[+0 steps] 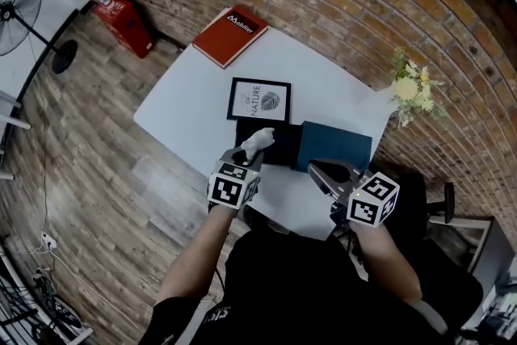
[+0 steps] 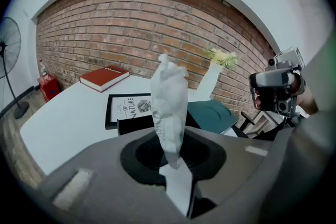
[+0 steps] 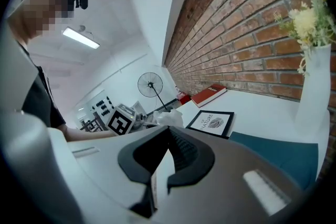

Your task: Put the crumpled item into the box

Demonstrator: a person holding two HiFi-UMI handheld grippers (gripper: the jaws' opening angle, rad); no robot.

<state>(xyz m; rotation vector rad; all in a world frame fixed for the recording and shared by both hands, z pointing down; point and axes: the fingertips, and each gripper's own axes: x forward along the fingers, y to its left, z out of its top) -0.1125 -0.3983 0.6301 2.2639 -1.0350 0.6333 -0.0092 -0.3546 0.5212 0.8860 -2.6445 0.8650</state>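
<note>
Two grippers work over one white desk [image 1: 194,101]. The left gripper [image 1: 252,149] is closed on the single crumpled paper [image 2: 169,102], which sticks up out of its jaws. Just ahead of and below it sits one black box [image 1: 284,146]. One framed picture [image 1: 259,99] lies beyond the box, and one red book [image 1: 230,35] lies farther off. The right gripper [image 3: 157,165] has its jaws together and holds nothing. One teal panel [image 1: 335,145] lies just ahead of it, and one vase of flowers [image 1: 410,90] stands farther off to its right.
</note>
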